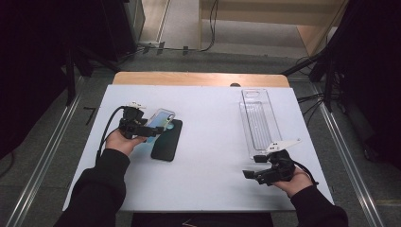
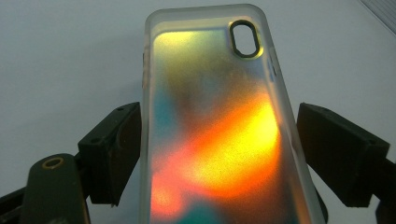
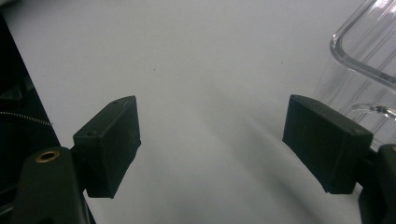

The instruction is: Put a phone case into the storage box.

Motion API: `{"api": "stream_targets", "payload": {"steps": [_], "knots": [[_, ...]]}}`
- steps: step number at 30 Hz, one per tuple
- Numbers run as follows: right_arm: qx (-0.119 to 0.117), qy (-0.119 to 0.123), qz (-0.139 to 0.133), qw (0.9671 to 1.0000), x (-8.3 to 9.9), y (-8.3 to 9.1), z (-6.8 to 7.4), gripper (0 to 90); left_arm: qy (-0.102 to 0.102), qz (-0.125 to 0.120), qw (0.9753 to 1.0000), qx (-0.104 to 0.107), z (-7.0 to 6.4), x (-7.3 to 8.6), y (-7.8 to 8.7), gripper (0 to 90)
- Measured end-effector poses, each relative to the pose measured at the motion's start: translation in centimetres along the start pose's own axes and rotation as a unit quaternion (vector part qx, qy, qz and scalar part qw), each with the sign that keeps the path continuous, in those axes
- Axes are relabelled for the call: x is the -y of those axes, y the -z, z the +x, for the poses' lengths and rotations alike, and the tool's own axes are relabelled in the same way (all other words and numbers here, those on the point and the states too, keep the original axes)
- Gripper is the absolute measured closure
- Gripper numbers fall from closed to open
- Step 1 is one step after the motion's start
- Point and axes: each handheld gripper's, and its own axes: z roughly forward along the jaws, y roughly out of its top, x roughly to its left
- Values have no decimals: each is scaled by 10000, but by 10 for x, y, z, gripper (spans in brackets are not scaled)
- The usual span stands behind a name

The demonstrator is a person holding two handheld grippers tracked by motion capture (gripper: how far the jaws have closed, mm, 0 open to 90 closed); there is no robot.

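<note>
An iridescent translucent phone case (image 2: 215,140) with a camera cut-out at its far end sits between the jaws of my left gripper (image 2: 219,154), which press on its two long edges. From above, the case (image 1: 161,120) is tilted and raised over a black phone (image 1: 168,140) that lies flat on the white table, with my left gripper (image 1: 153,128) at the case's near end. At the near right of the table my right gripper (image 1: 250,166) is open with nothing in it. Bare table shows between its jaws in the right gripper view (image 3: 210,144).
A long clear plastic tray (image 1: 259,122) lies at the right of the white table (image 1: 213,156), just beyond my right gripper; its rounded corner (image 3: 359,51) shows close by. A wooden strip (image 1: 198,78) edges the far side. Dark stands and cables surround the table.
</note>
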Motion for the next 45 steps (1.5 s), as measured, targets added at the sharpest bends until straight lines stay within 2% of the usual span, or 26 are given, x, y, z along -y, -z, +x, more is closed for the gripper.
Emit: {"api": "stream_targets", "payload": {"steps": [9,15,25,33,35,38,45], "knots": [[-85,-33,-66,9999,-1,0,2,173,-171,21,9992,367,-30,7,1,168],[-122,-12,-71,9999,-3,0,6,173,-184,24,9985,514,-43,13,3,167],[-242,-125,-177,9995,-10,-1,15,173,-7,-85,9981,605,-63,22,7,167],[-287,-264,-303,9988,-17,-1,22,173,-9,-136,9979,629,-78,28,1,167],[-259,-361,-329,9985,-20,0,26,173,2,-217,9980,600,-82,29,0,167],[-189,-425,-361,9983,-25,0,31,173,129,-352,9975,605,-87,29,-3,167],[-166,-553,-445,9973,-35,-3,36,175,139,-549,9972,482,-99,32,-9,167]]}}
